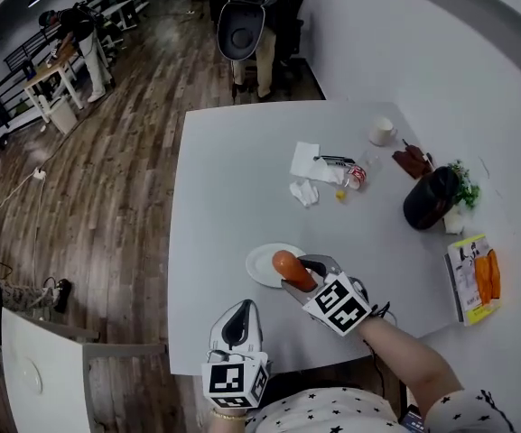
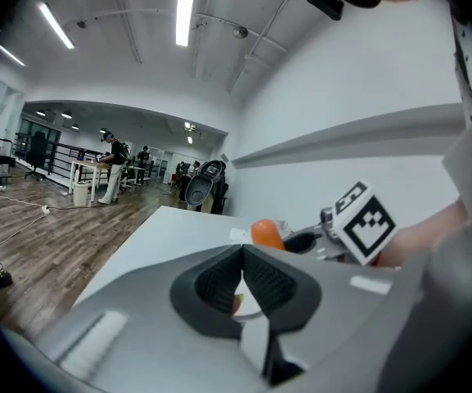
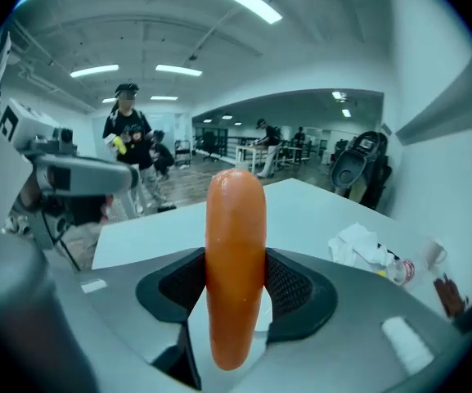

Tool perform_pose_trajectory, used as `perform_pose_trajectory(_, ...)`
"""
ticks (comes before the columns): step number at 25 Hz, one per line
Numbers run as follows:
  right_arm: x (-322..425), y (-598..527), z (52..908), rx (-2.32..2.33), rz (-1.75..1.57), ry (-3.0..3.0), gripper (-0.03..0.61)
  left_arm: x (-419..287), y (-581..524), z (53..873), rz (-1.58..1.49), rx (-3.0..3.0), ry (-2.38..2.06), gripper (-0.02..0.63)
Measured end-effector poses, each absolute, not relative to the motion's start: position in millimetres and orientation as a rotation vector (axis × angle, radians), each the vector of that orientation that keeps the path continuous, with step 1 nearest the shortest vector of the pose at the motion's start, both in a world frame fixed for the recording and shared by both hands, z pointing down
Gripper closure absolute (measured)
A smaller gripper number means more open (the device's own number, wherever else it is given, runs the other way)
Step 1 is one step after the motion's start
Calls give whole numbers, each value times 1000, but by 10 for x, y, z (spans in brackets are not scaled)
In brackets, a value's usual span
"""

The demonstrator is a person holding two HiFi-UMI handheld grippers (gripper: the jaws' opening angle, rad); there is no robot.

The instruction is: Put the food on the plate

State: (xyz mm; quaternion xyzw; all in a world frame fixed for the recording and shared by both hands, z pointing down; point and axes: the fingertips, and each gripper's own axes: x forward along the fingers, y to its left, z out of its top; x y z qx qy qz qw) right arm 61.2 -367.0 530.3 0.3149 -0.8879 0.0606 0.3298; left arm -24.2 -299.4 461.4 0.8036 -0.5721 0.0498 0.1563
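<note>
My right claw (image 3: 236,289) is clenched on the sausage (image 3: 236,260), gripped mid-length and standing upright. I judge that is so its lower end can settle onto the white plate (image 1: 262,264) beneath it. My left claw (image 2: 242,281) is closed on nothing, idle at the near edge. Crumpled tissues (image 1: 303,192) lie farther off on the grey tabletop (image 1: 233,179); beyond is a wood floor (image 1: 106,197).

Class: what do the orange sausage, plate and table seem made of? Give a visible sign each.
The sausage: glossy smooth skin with highlights; real or plastic, unclear. The plate: white, smooth, probably ceramic or plastic. The table: flat matte pale-grey top, likely laminate.
</note>
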Motion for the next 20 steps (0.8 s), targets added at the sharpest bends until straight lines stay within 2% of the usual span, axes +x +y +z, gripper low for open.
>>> perform_pose_trajectory(8,395,-4103,6255,346,-30,-1965,360,-306,-3224,4693,152,2271,-1625,606)
perform_pose_trajectory(20,248,-4182,6605,85,-30,-1807,360,-447,-3386,4804,152,2211,-1644,606)
